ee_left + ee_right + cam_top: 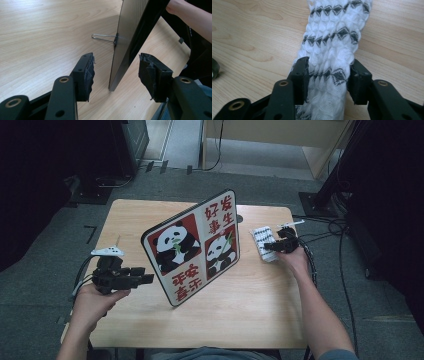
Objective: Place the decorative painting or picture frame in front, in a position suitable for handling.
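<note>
High view showed a wooden table (260, 320) with a panda board (192, 247) standing tilted at its middle, its printed face of two pandas and red characters turned toward the near side. Left of the board, the left gripper (145, 276) hovered near the board's left edge, held in the person's left hand (92, 302), its jaws spread and grasping nothing. From the left gripper view, the jaws stood wide apart on either side of the board's dark near corner (125, 50) without touching it, and a wire clip (103, 38) stuck out from the board's back and lay along the tabletop. At the far right of the table, the right gripper (267, 247), held in the person's right hand (295, 262), sat at a white cloth (262, 242) patterned with rows of dark diamonds. Right gripper view showed both jaws pressed against the sides of that cloth (332, 50), which bunched between them, so the gripper was clenched on it; the cloth rested on the table just right of the board and clear of it. A small dark round object (214, 68) lay at the left edge of that view
</note>
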